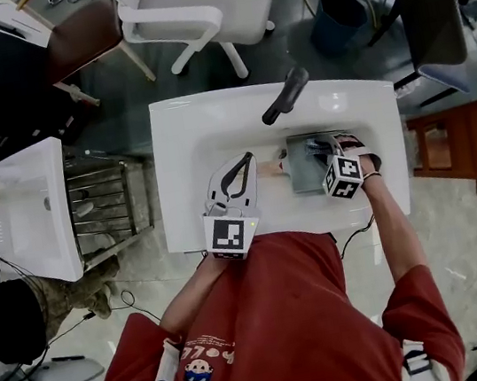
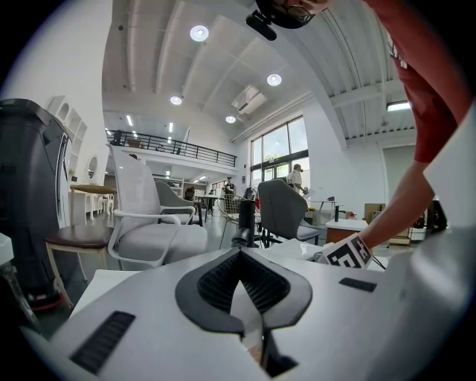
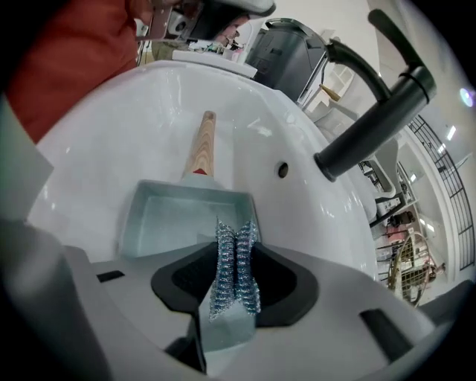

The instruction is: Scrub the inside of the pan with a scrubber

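Tightly pinched between the fingers of the right gripper (image 3: 236,238), a steel scrubber (image 3: 227,283) sits over the near edge of the square pan (image 3: 171,223), which lies just beyond the fingertips in the white sink (image 3: 111,134), its wooden handle (image 3: 201,145) pointing away from them. The left gripper (image 2: 239,257) has its fingers pressed together on nothing, tips near that handle.

I see a glossy grey floor (image 1: 288,47), white armchair (image 1: 200,7), grey office chair (image 2: 286,212), tall windows (image 2: 279,149), round ceiling lights (image 2: 198,33), and a mezzanine railing (image 2: 167,145).
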A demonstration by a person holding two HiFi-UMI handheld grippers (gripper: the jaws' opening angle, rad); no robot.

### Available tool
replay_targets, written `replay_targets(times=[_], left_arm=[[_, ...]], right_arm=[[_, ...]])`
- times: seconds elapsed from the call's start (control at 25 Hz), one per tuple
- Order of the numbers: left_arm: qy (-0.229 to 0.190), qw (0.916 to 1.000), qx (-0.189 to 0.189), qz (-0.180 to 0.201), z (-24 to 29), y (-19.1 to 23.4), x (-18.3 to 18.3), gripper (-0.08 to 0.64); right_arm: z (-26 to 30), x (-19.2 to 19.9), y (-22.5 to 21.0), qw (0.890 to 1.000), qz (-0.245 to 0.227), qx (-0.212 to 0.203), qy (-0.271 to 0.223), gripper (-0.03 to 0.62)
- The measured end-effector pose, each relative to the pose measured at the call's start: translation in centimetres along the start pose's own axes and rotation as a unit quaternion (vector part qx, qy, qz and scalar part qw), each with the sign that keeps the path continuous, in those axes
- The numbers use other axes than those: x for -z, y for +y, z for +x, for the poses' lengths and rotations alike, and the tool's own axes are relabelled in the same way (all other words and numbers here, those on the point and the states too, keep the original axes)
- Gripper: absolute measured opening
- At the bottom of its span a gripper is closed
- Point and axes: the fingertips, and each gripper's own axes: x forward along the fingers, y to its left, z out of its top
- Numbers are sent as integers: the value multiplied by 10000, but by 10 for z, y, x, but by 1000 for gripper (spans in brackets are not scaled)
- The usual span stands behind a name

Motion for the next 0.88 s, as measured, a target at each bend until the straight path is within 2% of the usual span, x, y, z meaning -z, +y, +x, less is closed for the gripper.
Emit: replay_targets(times=[0.12, 0.24, 0.4, 0.6, 0.88], left_arm=[[83, 9999, 19, -141, -2, -2, 7, 14], [-67, 10000, 63, -11, 1, -2, 0, 14], [-24, 10000, 58, 17, 1, -2, 6, 14], [-14, 9999, 121, 17, 3, -5, 4, 14], [-1, 9999, 146, 33, 4, -10, 6, 14]], right_arm=[[-20, 4, 8, 9996, 1, -291, -59, 155], [-31, 8, 25, 9982, 17, -600, -35, 155], [-36, 16, 55, 9957, 48, -920, 67, 155], [-38, 25, 78, 9924, 230, -1202, 161, 155], [-35, 29, 88, 9890, 403, -1409, 183, 153]])
